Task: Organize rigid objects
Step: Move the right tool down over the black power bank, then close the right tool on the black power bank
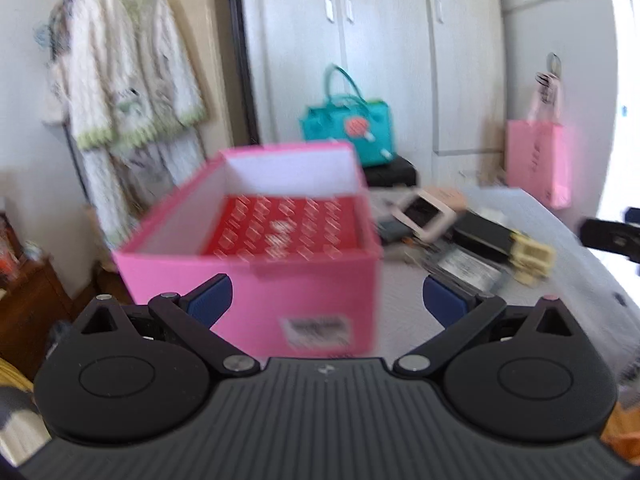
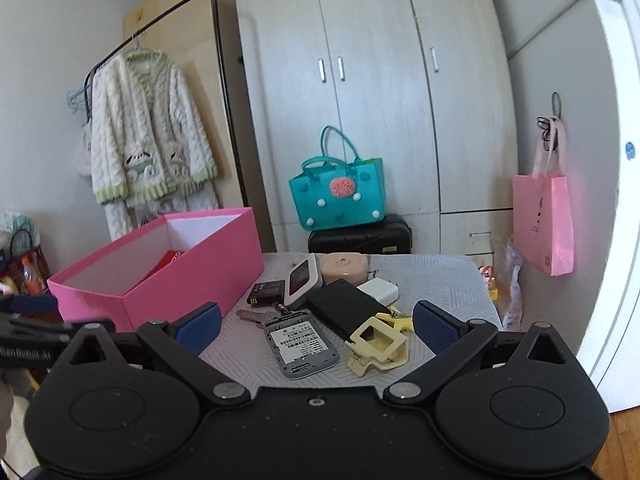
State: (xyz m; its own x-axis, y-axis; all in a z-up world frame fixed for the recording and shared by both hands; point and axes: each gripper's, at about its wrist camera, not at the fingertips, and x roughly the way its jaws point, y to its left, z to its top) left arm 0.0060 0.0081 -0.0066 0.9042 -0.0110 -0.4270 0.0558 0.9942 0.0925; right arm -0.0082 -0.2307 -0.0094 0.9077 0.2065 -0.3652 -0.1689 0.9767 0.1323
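Your pink box [image 2: 160, 276] stands open at the table's [image 2: 440, 280] left, a red item [image 1: 288, 224] already lying inside, which suggests sorting has begun. Most remains: to its right lies a loose cluster with a black case [image 2: 344, 312], grey router [image 2: 300, 344], white-framed device [image 2: 302, 280], pink round case [image 2: 344, 268], white adapter [image 2: 378, 292], battery [image 2: 264, 292], yellow hair clip [image 2: 376, 346] and keys [image 2: 254, 316]. Your left gripper [image 1: 326, 304] faces the box, fingers spread wide, empty; your right gripper [image 2: 316, 326] hovers before the cluster, equally wide, holding nothing.
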